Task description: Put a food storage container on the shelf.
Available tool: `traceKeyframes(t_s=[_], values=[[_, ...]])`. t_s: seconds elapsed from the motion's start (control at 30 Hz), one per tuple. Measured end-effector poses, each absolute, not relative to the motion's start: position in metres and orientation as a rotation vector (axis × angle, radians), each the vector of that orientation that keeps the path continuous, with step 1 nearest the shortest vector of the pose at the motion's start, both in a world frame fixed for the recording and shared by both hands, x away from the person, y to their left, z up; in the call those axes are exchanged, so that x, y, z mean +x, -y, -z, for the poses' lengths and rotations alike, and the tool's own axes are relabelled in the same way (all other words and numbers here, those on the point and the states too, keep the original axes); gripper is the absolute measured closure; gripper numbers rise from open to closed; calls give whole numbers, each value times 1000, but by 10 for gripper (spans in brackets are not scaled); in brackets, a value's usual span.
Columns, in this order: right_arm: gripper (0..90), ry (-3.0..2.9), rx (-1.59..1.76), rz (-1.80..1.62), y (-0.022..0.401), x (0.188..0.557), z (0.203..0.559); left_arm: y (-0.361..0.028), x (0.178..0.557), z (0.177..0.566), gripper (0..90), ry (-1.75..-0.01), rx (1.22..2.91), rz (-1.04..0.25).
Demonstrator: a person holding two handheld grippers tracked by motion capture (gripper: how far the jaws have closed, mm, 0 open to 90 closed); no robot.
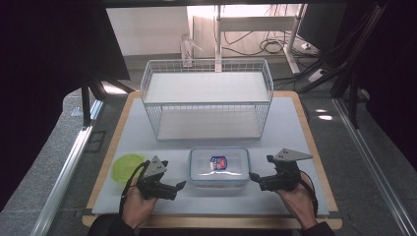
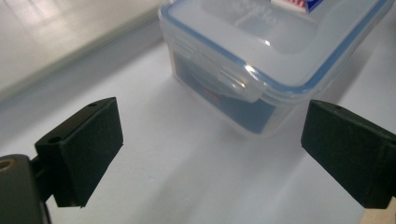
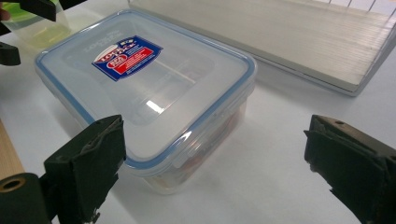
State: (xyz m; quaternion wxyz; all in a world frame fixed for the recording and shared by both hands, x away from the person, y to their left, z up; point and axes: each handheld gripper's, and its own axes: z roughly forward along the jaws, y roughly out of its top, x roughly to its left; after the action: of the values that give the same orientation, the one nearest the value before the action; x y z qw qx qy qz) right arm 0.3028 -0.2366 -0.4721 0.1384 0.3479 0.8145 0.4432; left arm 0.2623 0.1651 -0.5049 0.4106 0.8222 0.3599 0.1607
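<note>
A clear plastic container (image 1: 219, 167) with a blue-edged lid and a red and blue label sits on the white mat near the front edge. My left gripper (image 1: 179, 186) rests just left of it, jaws wide apart and empty. In the left gripper view the container's latch corner (image 2: 243, 79) lies ahead of the open left gripper (image 2: 212, 154). My right gripper (image 1: 254, 177) sits just right of the container, also open and empty. In the right gripper view the container (image 3: 144, 88) lies ahead and to the left of the open right gripper (image 3: 215, 163), its near corner beside the left jaw.
A white wire rack (image 1: 206, 98) with two shelves stands behind the container; its lower shelf (image 3: 303, 42) shows in the right gripper view. A yellow-green round lid (image 1: 127, 167) lies at the left on the mat (image 1: 295, 128). The wooden table edge runs along the front.
</note>
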Motion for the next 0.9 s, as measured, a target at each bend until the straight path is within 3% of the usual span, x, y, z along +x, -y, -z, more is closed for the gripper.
traceKeyframes(t_s=[0.47,0.9], values=[[29,-2439,979,-1270,227,311,478,-155,291,492,48,-881,2040,-226],[19,-2569,1076,-1277,216,329,488,-136,324,507,16,-901,2023,-32]])
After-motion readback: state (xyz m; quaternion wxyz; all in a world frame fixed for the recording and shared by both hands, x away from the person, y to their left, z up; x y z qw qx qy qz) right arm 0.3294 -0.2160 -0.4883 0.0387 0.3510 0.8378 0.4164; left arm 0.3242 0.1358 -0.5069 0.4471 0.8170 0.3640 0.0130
